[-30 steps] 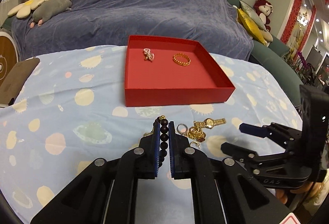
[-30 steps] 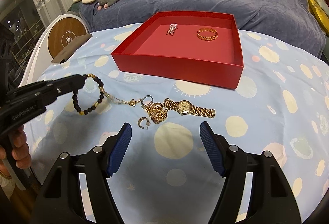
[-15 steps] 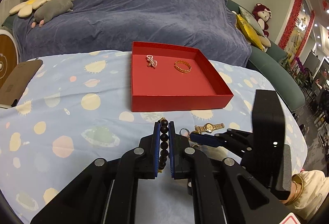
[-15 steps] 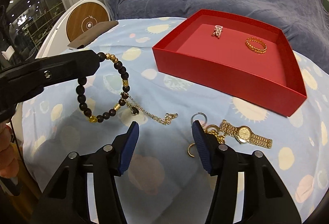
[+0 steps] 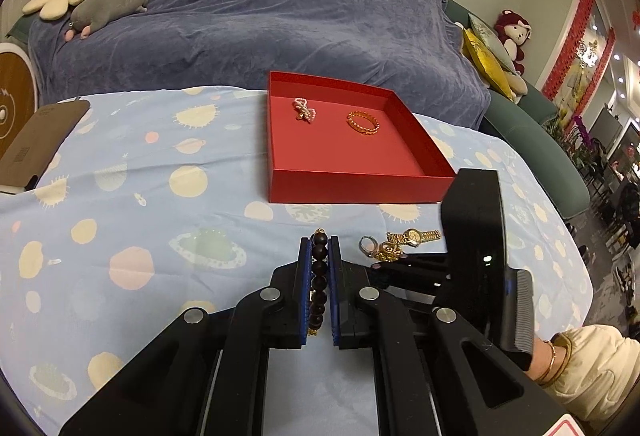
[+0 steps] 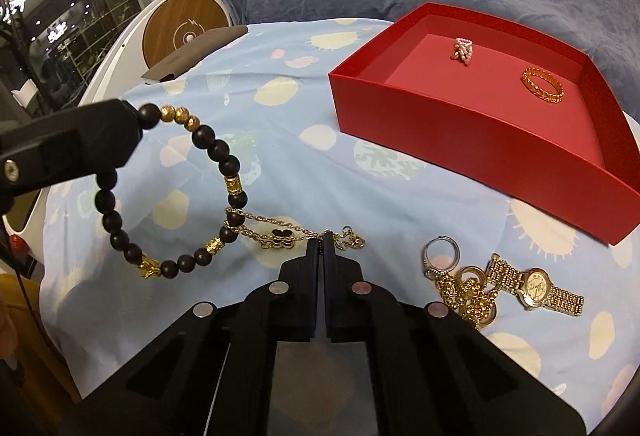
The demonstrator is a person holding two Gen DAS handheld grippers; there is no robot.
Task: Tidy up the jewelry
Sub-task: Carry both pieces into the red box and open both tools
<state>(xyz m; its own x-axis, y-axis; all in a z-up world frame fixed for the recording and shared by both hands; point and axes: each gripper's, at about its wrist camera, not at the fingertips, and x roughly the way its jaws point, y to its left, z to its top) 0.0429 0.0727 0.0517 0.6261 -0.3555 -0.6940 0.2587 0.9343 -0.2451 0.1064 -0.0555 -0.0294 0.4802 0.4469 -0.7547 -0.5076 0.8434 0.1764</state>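
Red tray point(image 5: 352, 187) sits far-centre on the spotted cloth point(image 5: 120, 195), holding two small pieces. Left gripper point(image 5: 319, 256) is clenched on the beaded bracelet point(image 6: 224, 163), lifted near-left. Right gripper point(image 6: 321, 248) is pinched closed on the gold chain point(image 6: 280, 236), which snags the beads. Chain looks light, limp, slippery and likely fragile; grip near the clover charm. Watch point(image 6: 536, 284) lies near-right.

Left wrist view: right hand-held gripper point(image 5: 374, 265) body covers part of the gold watch point(image 5: 414, 235) strap and the jewelry heap point(image 5: 385, 254). Right wrist view: whether its closed tips pinch the gold chain point(image 6: 296, 232) is unresolved. Watch dial unreadable.
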